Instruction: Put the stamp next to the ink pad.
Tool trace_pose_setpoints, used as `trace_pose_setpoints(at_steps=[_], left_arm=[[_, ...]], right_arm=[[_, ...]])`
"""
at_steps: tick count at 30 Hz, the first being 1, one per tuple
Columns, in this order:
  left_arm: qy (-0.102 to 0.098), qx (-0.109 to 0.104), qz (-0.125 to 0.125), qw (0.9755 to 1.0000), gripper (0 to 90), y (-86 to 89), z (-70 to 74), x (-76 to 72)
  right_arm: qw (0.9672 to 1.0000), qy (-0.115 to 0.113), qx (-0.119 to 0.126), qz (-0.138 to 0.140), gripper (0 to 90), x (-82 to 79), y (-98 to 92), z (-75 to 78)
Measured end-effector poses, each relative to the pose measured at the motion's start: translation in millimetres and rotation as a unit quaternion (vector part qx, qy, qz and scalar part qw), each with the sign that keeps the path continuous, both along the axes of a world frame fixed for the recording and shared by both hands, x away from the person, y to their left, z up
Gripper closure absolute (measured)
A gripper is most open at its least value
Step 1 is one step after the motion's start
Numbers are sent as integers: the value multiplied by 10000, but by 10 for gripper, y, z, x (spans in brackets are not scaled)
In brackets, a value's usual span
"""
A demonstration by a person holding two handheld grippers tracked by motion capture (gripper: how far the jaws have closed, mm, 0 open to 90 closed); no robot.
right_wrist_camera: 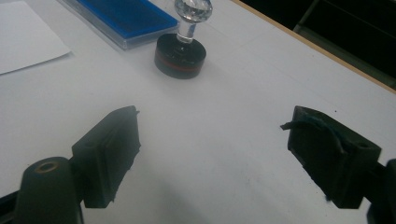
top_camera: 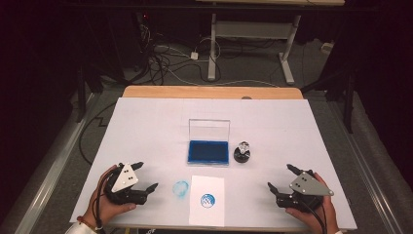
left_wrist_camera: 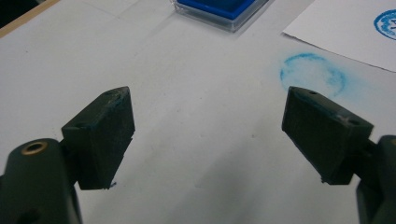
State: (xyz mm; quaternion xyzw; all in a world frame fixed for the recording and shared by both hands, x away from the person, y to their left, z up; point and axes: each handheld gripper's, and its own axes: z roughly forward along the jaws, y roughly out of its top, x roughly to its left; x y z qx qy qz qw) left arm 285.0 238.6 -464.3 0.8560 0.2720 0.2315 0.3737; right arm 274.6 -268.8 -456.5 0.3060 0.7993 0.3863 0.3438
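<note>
A blue print (top_camera: pixel 208 200) sat on the paper (top_camera: pixel 207 213); the stamp (top_camera: pixel 242 152) stood beside the pad (top_camera: pixel 208 151). Left gripper (top_camera: pixel 144 177) and right gripper (top_camera: pixel 281 177) gaped wide, empty.

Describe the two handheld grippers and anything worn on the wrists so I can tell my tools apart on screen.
Both look alike: the left gripper and right gripper have black bodies, each topped by a grey three-cornered plate with small dark dots. Each has two black wedge-shaped jaws with flat ribbed pads; bluish smears mark their edges. A black cable trails from each gripper past the wrist. The left wrist wears a reddish bracelet above a white cuff.
</note>
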Motion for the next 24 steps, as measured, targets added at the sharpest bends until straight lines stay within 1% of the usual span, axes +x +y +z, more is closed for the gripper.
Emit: trace_pose_setpoints(at_steps=[3, 4, 5, 8, 10, 11, 12, 17, 18, 19, 20, 24], left_arm=[[7, 15, -23, 10000, 164, 2, -10, -18], [-34, 49, -41, 10000, 165, 6, -11, -21], [10, 62, -35, 10000, 165, 6, -14, -27], [-61, 36, -35, 10000, 165, 14, -2, -25], [-13, 12, -18, 10000, 165, 16, -4, -23], [-56, 39, -27, 10000, 164, 17, -4, -13], [8, 21, -14, 10000, 165, 13, -11, -14], [27, 71, -41, 10000, 165, -1, -18, -16], [-19, 93, -52, 9999, 165, -2, -16, -13], [-15, 95, -49, 9999, 164, -4, -17, -12], [38, 79, -46, 10000, 164, -7, -20, -14], [71, 94, -56, 9999, 165, -12, -26, 4]], right_arm=[[10000, 3, 4, 1, 170, -6, 9, 13], [10000, -15, 7, 8, 170, -13, 11, 20], [10000, -31, 22, 11, 170, -20, 14, 29], [9999, -100, 7, 21, 170, -36, 30, 49], [9999, -109, 33, 29, 170, -33, 36, 52], [9999, -106, 29, 11, 170, -30, 38, 50], [9999, -101, 28, 12, 170, -26, 39, 47], [10000, -84, 21, 43, 170, -29, 38, 45], [9999, -100, 19, 38, 170, -32, 39, 48], [9999, -105, 22, 42, 170, -36, 37, 52], [9999, -127, 31, 41, 170, -37, 35, 56], [9999, -126, 40, 14, 170, -33, 26, 54]])
